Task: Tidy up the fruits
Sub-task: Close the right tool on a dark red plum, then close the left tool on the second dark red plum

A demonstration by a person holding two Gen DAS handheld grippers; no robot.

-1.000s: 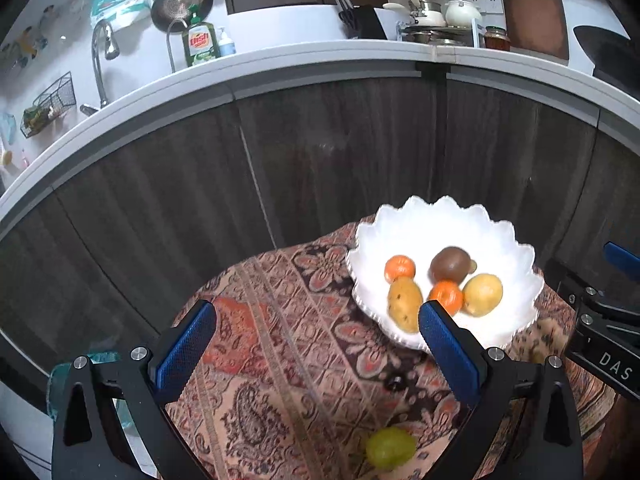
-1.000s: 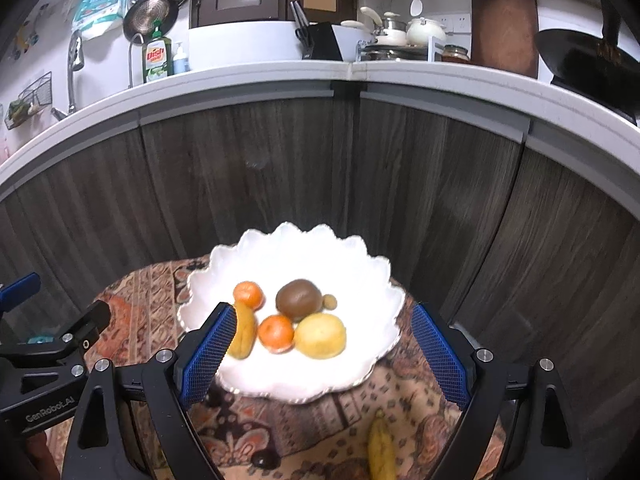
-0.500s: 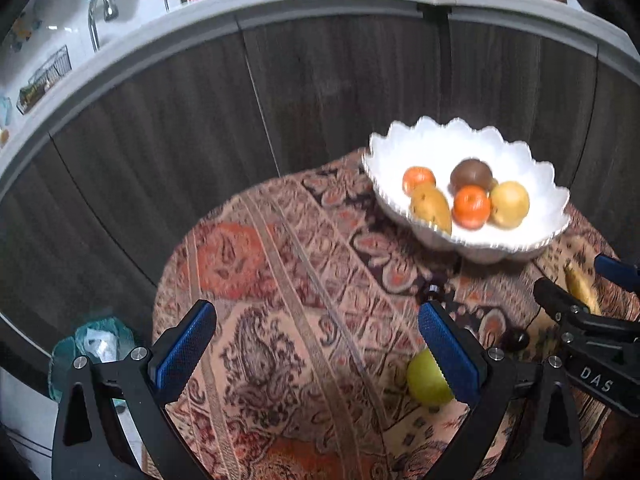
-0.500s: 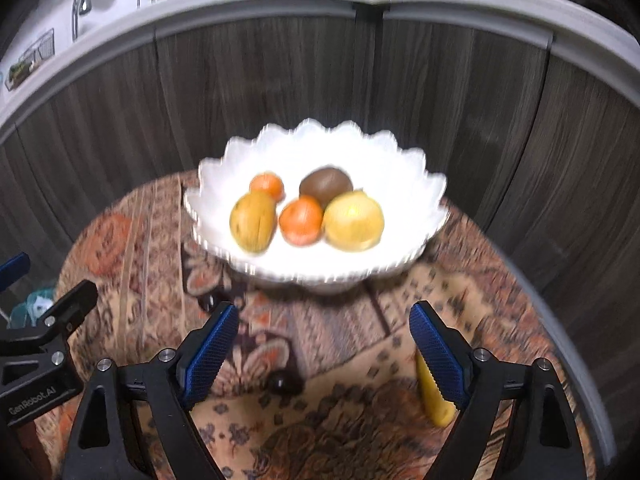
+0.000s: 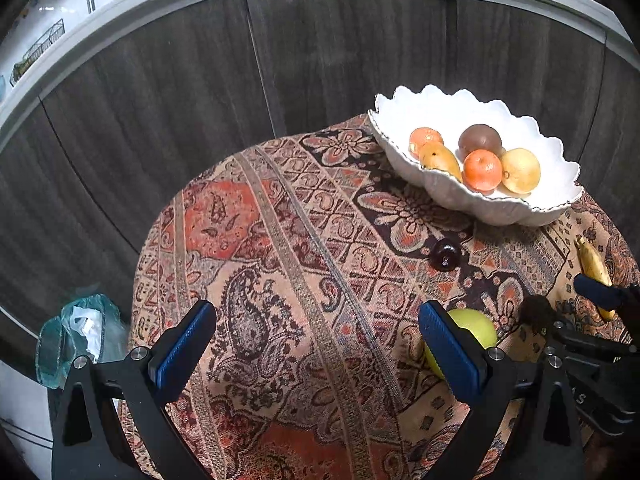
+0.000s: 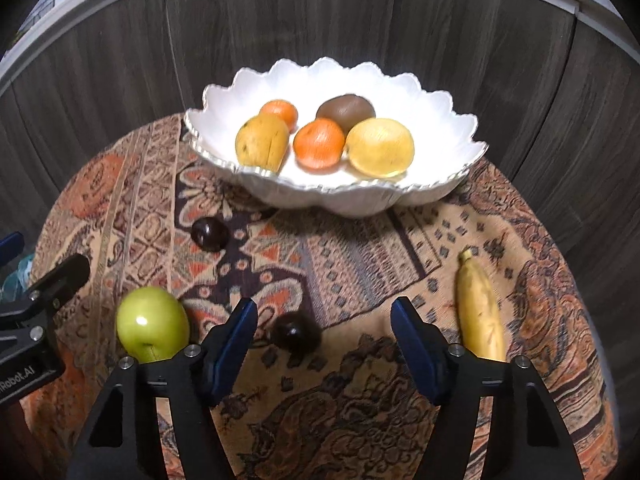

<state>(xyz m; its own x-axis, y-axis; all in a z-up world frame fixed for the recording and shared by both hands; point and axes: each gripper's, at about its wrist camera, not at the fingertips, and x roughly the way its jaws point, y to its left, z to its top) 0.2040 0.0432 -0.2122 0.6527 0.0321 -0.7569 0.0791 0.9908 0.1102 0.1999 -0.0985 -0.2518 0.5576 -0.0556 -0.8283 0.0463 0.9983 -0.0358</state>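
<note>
A white scalloped bowl (image 6: 436,188) (image 5: 460,196) holds two oranges, a kiwi and two yellow fruits. On the patterned cloth lie a green apple (image 6: 152,326) (image 5: 478,330), two dark plums (image 6: 210,233) (image 6: 295,334) and a banana (image 6: 480,316) (image 5: 594,266). My left gripper (image 5: 316,344) is open and empty; its right finger stands just in front of the apple. My right gripper (image 6: 324,336) is open and empty above the cloth, with the near plum between its fingers.
The round table (image 5: 248,216) is covered by the cloth and stands against dark wooden cabinet fronts (image 5: 320,52). A bin with a plastic bag (image 5: 76,332) is on the floor at the left. Table edges drop off all around.
Both grippers have pulled back and tilted down. The bowl now sits farther off, and the apple, plums and banana have come into fuller view. Both stay open.
</note>
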